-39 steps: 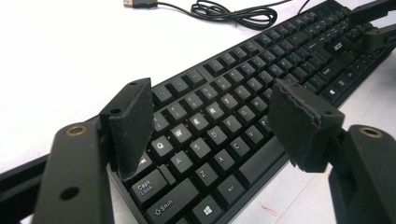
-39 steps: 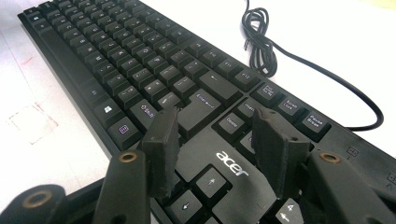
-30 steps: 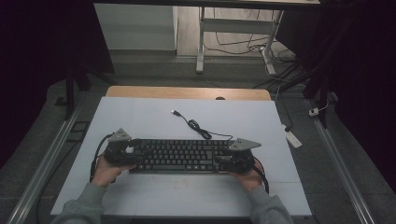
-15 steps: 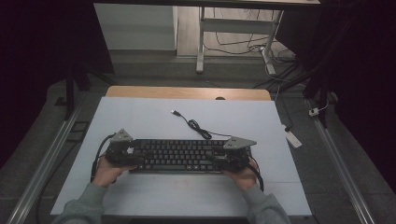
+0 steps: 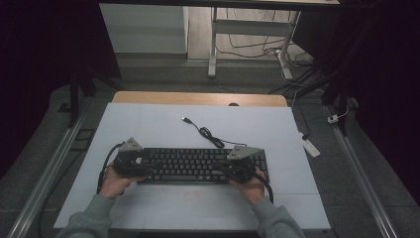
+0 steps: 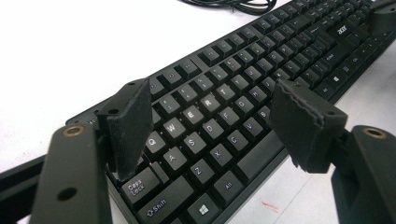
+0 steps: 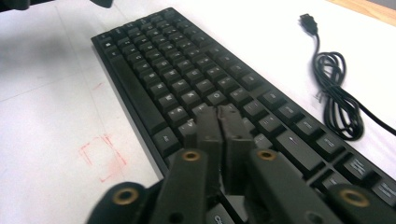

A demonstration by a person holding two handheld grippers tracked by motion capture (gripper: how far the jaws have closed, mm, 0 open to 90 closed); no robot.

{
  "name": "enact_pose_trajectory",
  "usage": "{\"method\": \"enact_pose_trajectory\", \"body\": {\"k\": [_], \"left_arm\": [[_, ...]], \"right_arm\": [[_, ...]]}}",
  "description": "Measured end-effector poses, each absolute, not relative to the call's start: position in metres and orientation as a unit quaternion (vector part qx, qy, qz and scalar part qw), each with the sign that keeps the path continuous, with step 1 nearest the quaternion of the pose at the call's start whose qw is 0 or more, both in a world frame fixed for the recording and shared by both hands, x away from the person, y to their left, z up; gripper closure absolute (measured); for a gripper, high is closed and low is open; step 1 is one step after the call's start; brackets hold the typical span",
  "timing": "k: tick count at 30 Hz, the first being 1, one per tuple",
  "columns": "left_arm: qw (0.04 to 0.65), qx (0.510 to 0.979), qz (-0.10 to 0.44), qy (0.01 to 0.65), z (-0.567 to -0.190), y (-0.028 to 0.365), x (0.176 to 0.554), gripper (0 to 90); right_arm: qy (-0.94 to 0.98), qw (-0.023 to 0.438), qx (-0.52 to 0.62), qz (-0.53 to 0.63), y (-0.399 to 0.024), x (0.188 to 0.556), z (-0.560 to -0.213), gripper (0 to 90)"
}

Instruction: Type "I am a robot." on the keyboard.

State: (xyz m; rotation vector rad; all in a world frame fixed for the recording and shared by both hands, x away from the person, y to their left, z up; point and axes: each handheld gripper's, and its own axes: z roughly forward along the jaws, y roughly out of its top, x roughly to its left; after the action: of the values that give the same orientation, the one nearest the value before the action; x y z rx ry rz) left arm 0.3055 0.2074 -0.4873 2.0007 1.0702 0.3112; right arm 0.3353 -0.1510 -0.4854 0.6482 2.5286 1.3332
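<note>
Black Acer keyboard [image 6: 224, 121] flat on the white table [image 5: 148, 129], stretched between both grippers. Left gripper [image 6: 210, 126] wide open, pads straddling the QWERTY end, Caps Lock just under one jaw. Right gripper [image 7: 219, 135] just closed, jaws pressed together, nothing between, tips over the keys. Coiled USB cable [image 7: 336, 93] lying beyond.
</note>
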Motion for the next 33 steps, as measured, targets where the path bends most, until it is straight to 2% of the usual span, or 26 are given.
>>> {"method": "enact_pose_trajectory", "body": {"k": [20, 33], "left_arm": [[0.408, 0.799, 0.124, 0.424, -0.489, 0.205, 0.305, 30.1], [0.405, 0.801, 0.123, 0.423, -0.491, 0.204, 0.306, 29.8]], "right_arm": [[0.880, 0.079, 0.192, 0.426, -0.103, 0.338, -0.502, 89.4], [0.891, 0.079, 0.184, 0.408, -0.078, 0.342, -0.511, 89.3]]}}
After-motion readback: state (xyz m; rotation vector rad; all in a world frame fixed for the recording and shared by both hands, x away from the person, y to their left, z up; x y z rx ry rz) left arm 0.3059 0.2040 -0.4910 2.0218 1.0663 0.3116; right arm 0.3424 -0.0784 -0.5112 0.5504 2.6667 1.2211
